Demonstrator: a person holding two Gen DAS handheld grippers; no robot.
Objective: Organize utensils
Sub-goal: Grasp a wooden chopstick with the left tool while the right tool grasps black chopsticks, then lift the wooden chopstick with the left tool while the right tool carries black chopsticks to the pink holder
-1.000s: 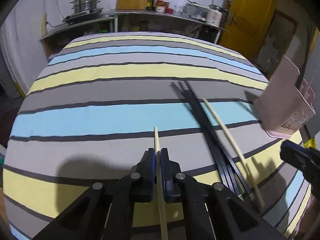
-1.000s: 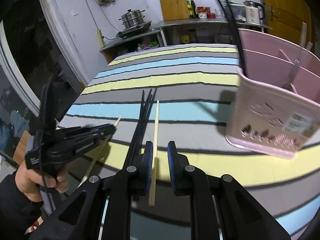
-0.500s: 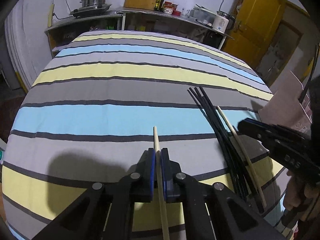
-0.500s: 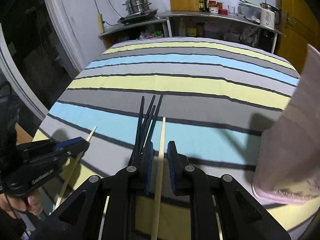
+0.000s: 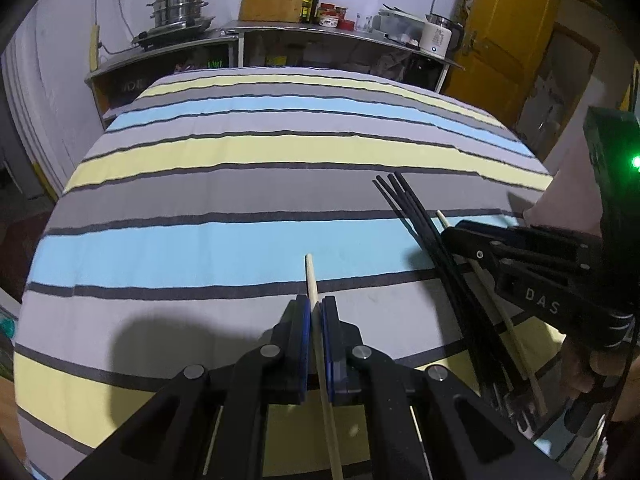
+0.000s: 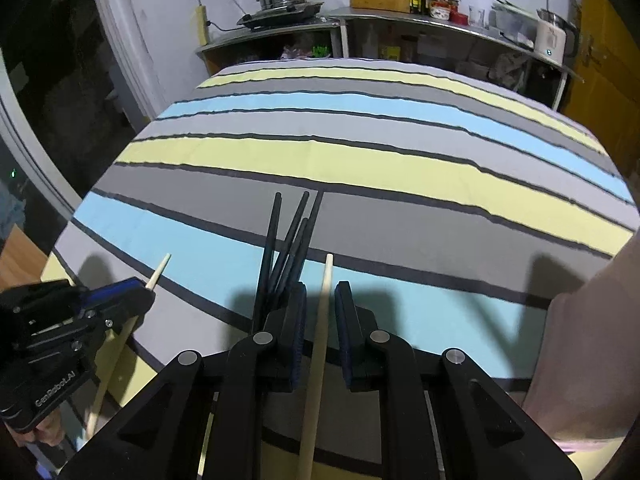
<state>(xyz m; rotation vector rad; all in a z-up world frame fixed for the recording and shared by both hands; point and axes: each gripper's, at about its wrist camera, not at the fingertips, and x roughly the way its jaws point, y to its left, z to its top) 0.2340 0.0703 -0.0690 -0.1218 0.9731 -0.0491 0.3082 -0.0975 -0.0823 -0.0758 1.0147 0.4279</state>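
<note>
My left gripper [image 5: 315, 306] is shut on a pale wooden chopstick [image 5: 311, 280] and holds it above the striped cloth. My right gripper [image 6: 320, 294] is open, its jaws either side of a second wooden chopstick [image 6: 326, 280] that lies on the cloth without touching them. A bundle of several black chopsticks [image 6: 286, 244] lies just left of it; it also shows in the left wrist view [image 5: 420, 224]. The left gripper [image 6: 120, 296] with its chopstick shows at the left of the right wrist view. The right gripper [image 5: 460, 232] shows in the left wrist view.
A pink utensil holder [image 6: 592, 360] stands at the right edge of the table, blurred and close. The striped cloth [image 5: 240, 160] covers the table. A counter with a steel pot [image 5: 180, 6], bottles and a kettle [image 5: 436, 40] stands behind.
My right gripper has moved down and left onto the second wooden chopstick, away from the pink holder. My left gripper has kept its chopstick and barely moved.
</note>
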